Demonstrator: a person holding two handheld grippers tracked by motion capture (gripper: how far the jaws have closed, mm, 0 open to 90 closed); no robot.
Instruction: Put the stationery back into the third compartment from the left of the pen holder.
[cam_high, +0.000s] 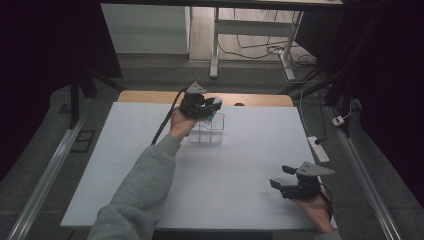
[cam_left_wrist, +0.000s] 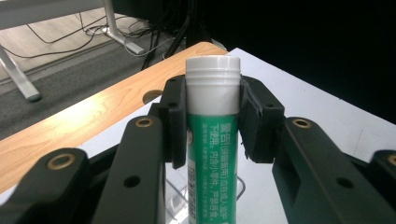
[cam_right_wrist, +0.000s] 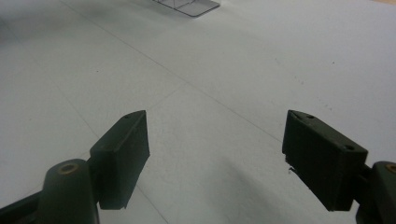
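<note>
The high view is dim and slightly soft, its edges from 7 to 11 o'clock and from 1 to 5 o'clock falling into near-black, while the white table (cam_high: 240, 165) is the brightest area and carries only faint, diffuse shadows. In the left gripper view the green-and-white tube (cam_left_wrist: 213, 140) is sharp and evenly lit with a mild sheen on its cap, the floor at 10 o'clock is softer, and the 2 o'clock corner is black. The right gripper view is grey and low in contrast, with a soft shadow at 6 o'clock.
</note>
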